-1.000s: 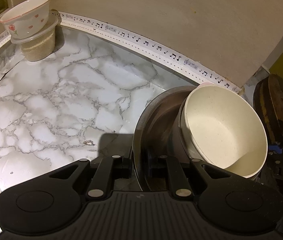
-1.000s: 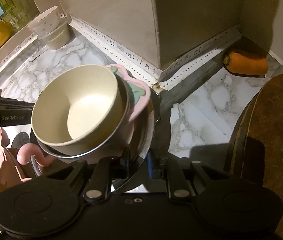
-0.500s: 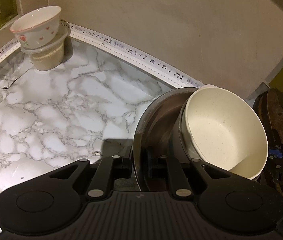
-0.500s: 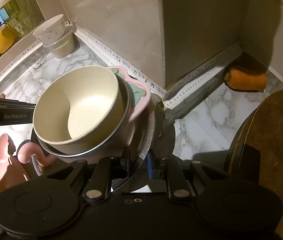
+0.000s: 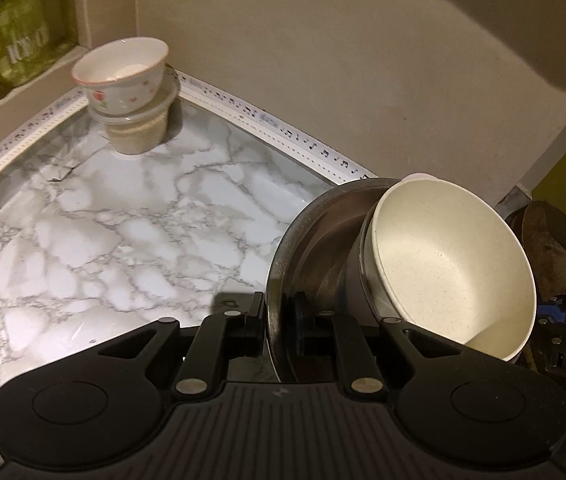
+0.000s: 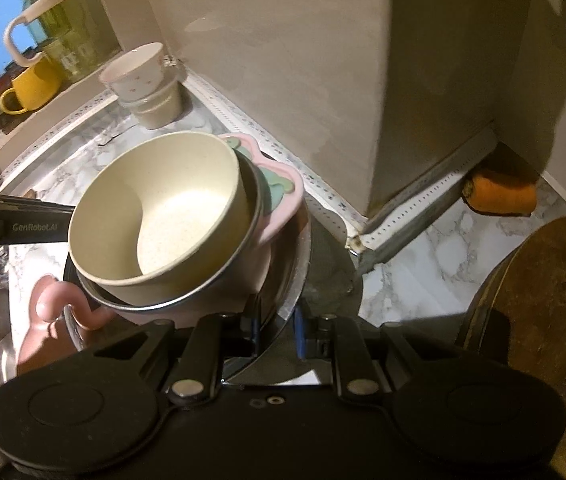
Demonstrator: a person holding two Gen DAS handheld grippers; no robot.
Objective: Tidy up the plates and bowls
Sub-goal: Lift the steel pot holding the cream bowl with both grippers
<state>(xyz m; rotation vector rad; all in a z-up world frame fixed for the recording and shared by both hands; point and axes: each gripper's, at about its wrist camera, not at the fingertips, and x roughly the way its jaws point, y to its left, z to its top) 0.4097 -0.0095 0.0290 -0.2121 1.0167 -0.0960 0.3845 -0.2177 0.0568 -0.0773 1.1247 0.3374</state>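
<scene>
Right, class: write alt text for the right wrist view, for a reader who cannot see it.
The right tongs are shut on the rim of a steel plate carrying a cream bowl nested in a steel bowl and a pink dish, above a marble counter. An orange carrot lies in the corner.

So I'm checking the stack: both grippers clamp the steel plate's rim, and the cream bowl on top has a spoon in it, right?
No spoon. The cream bowl is empty, as the right wrist view shows. Both the left gripper and right gripper do clamp the steel plate.
</scene>
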